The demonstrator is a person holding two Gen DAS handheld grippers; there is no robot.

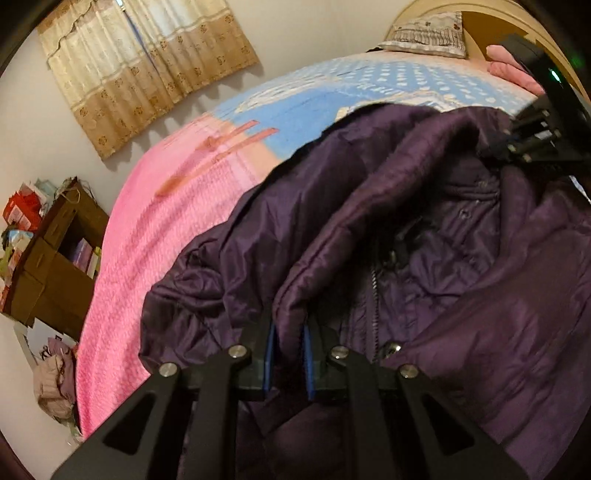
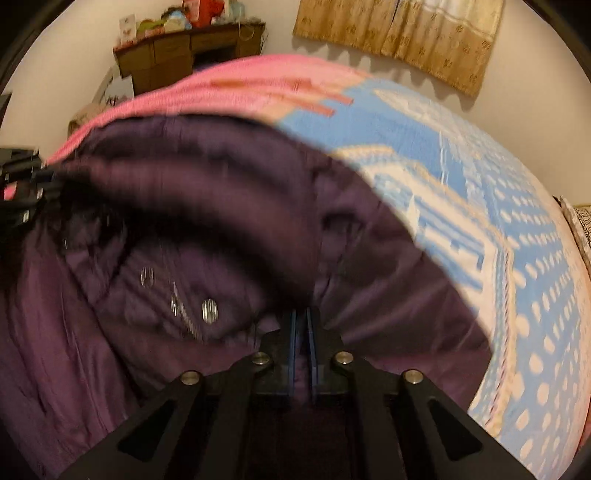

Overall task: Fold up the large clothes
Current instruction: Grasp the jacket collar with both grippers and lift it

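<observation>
The purple jacket (image 1: 424, 236) lay crumpled on the bed (image 1: 155, 236), which had a pink and blue blanket. The left gripper (image 1: 290, 332) was clamped on a fold of the jacket. The right gripper (image 2: 302, 325) pinched its edge too, and in the left view it stood at two o'clock.

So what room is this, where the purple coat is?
Most likely a bedroom. The purple coat lies on a big bed with a pink and blue cover, a pillow sits at its far end, and curtains hang on the wall.
</observation>
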